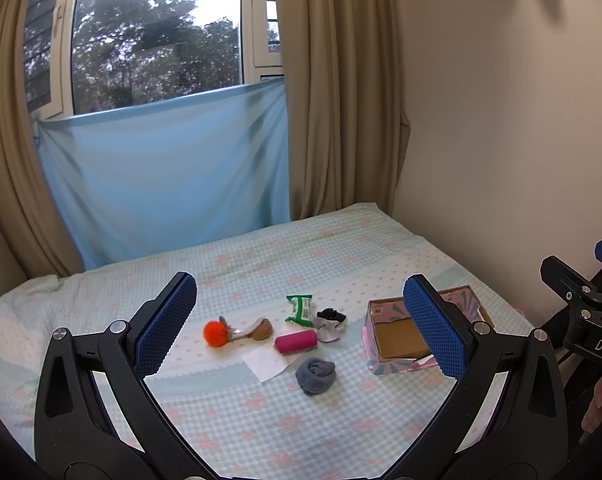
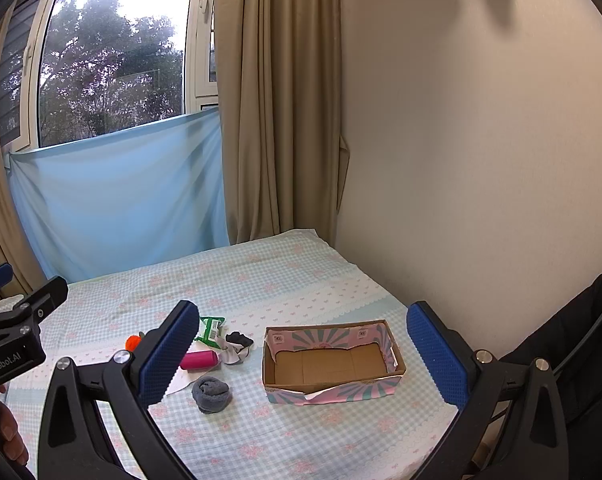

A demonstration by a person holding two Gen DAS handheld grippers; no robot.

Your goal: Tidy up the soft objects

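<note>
Several soft things lie on the bed: an orange pompom toy (image 1: 214, 333), a brown sock (image 1: 261, 329), a green packet (image 1: 300, 310), a black-and-white sock (image 1: 329, 322), a pink roll (image 1: 296, 341), a grey rolled sock (image 1: 315, 375) and a white paper (image 1: 266, 363). An open pink-and-teal cardboard box (image 2: 333, 364) stands empty to their right. My left gripper (image 1: 301, 324) is open, held above the bed before the pile. My right gripper (image 2: 301, 356) is open, near the box. The grey sock (image 2: 212, 394) and pink roll (image 2: 200, 360) also show in the right wrist view.
The bed has a checked blue sheet (image 1: 261, 432). A wall (image 2: 481, 140) runs along the bed's right side. A blue cloth (image 1: 165, 176) and beige curtains (image 1: 341, 100) hang at the window behind the bed.
</note>
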